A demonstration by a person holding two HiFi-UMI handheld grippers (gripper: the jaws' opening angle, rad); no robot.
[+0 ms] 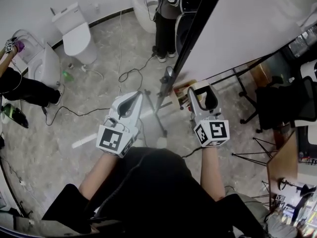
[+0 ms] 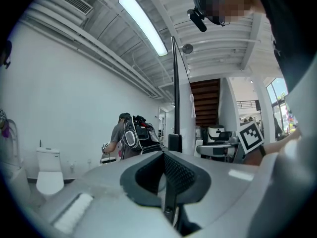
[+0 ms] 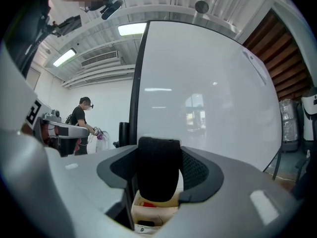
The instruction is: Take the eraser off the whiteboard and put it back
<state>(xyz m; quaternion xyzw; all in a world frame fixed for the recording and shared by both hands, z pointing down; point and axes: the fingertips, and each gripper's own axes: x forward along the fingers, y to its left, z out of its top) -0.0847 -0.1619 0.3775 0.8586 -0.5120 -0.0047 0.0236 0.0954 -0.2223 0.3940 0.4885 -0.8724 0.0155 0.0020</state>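
In the right gripper view, a black eraser (image 3: 158, 170) stands upright between the two dark pads, and my right gripper (image 3: 158, 155) is shut on it. The eraser is off the whiteboard (image 3: 208, 98), whose white face fills the view just ahead. From the head view the right gripper (image 1: 201, 91) is held level near the foot of the whiteboard (image 1: 247, 24), close to its black edge. My left gripper (image 1: 134, 97) is to the left of that edge. Its jaws (image 2: 166, 162) look shut with nothing between them.
A cardboard box (image 3: 148, 212) with small items sits low below the board, also seen from above as the box (image 1: 181, 90). The board's stand legs and cables cross the floor. A toilet (image 1: 74, 31), a standing person (image 1: 166, 19), a second person (image 1: 20, 88) and a black chair (image 1: 282, 100) are around.
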